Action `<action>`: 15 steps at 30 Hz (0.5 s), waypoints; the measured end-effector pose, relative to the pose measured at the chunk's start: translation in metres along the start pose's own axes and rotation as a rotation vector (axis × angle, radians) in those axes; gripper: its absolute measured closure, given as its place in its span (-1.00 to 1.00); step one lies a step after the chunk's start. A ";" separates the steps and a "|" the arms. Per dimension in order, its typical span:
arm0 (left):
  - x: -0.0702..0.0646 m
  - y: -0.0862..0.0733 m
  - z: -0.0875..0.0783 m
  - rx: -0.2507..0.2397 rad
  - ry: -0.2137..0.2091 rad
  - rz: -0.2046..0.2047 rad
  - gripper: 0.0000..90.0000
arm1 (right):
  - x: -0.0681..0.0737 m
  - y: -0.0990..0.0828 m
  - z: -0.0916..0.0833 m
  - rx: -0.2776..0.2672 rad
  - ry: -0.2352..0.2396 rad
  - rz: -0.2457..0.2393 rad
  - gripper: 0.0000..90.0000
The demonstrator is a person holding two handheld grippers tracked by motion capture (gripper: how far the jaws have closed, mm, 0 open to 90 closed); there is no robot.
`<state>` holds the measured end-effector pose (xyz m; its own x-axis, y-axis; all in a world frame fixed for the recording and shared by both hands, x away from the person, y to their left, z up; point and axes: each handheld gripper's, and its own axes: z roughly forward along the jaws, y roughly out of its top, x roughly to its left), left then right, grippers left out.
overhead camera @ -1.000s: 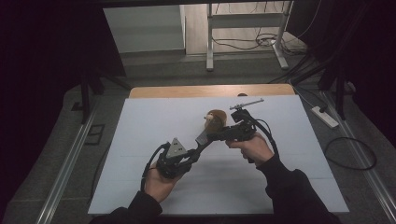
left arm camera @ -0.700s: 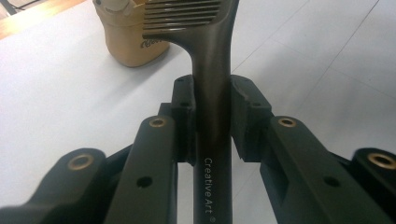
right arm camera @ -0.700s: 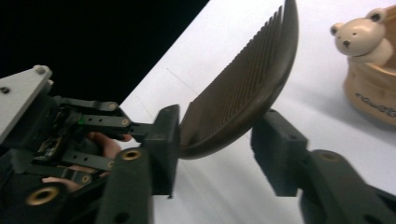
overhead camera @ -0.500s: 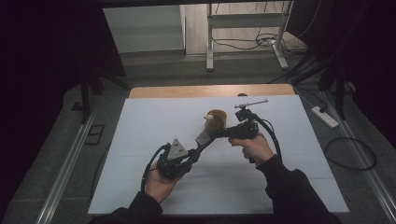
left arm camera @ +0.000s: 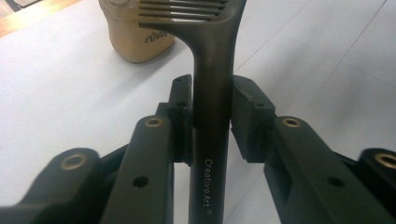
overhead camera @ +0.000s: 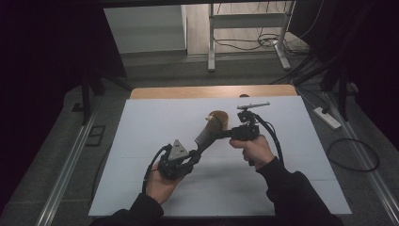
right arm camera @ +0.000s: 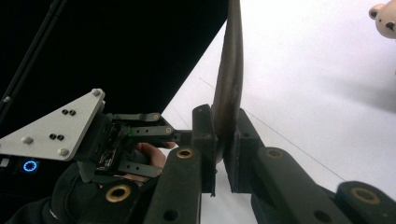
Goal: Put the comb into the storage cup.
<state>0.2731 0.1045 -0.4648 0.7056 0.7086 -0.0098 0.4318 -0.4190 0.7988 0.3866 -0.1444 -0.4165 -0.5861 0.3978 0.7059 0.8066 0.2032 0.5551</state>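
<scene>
The slotted spatula (left arm camera: pixel 211 93) reads "Creative Art" in white along its dark handle. The left gripper (left arm camera: pixel 211 119) has the handle between its jaws, slightly parted now; the right gripper (right arm camera: pixel 223 140) has just closed its jaws on the blade. A tan container (left arm camera: pixel 135 35) on the white table (overhead camera: pixel 141 141) carries unreadable script, its top cut off.

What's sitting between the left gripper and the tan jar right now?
The dark slotted spatula: its handle runs from the left gripper up toward the tan jar, seen in the high view and the left gripper view.
</scene>
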 end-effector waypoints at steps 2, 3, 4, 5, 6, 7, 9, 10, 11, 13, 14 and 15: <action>0.001 0.000 -0.001 -0.002 -0.002 -0.010 0.39 | 0.001 0.000 0.000 -0.001 0.000 -0.008 0.86; 0.001 0.000 -0.001 -0.002 -0.002 -0.010 0.32 | 0.001 0.000 0.000 -0.001 0.000 -0.008 0.86; 0.002 0.000 -0.001 0.001 0.001 -0.013 0.25 | 0.002 0.000 0.000 -0.002 0.001 -0.016 0.86; 0.002 0.000 -0.001 -0.001 0.007 -0.014 0.25 | 0.002 0.000 0.000 -0.002 0.001 -0.016 0.86; 0.002 0.001 0.000 0.004 0.006 -0.018 0.13 | 0.003 0.000 0.000 -0.002 -0.002 -0.028 0.86; 0.002 0.001 0.000 0.004 0.006 -0.018 0.06 | 0.003 0.000 0.000 -0.002 -0.002 -0.028 0.86; 0.001 0.001 0.001 0.008 0.000 -0.026 -0.01 | 0.003 -0.001 0.000 0.000 -0.017 -0.045 0.86; 0.001 0.001 0.001 0.009 -0.001 -0.030 -0.14 | 0.004 -0.001 0.000 0.003 -0.026 -0.059 0.86; 0.001 0.001 0.001 0.009 -0.003 -0.032 -0.14 | 0.004 -0.001 0.000 0.003 -0.026 -0.059 0.86; 0.002 0.001 0.001 0.010 -0.014 -0.039 -0.35 | 0.004 -0.001 -0.001 -0.003 -0.027 -0.069 0.86; 0.002 0.000 0.001 0.007 -0.015 -0.043 -0.41 | 0.005 -0.001 -0.002 -0.004 -0.029 -0.074 0.86; 0.003 0.000 0.000 0.003 -0.011 -0.046 -0.41 | 0.005 -0.001 -0.002 -0.004 -0.029 -0.074 0.86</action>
<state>0.2748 0.1064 -0.4652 0.6912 0.7207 -0.0535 0.4655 -0.3874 0.7957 0.3829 -0.1441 -0.4128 -0.6418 0.4073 0.6498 0.7606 0.2298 0.6072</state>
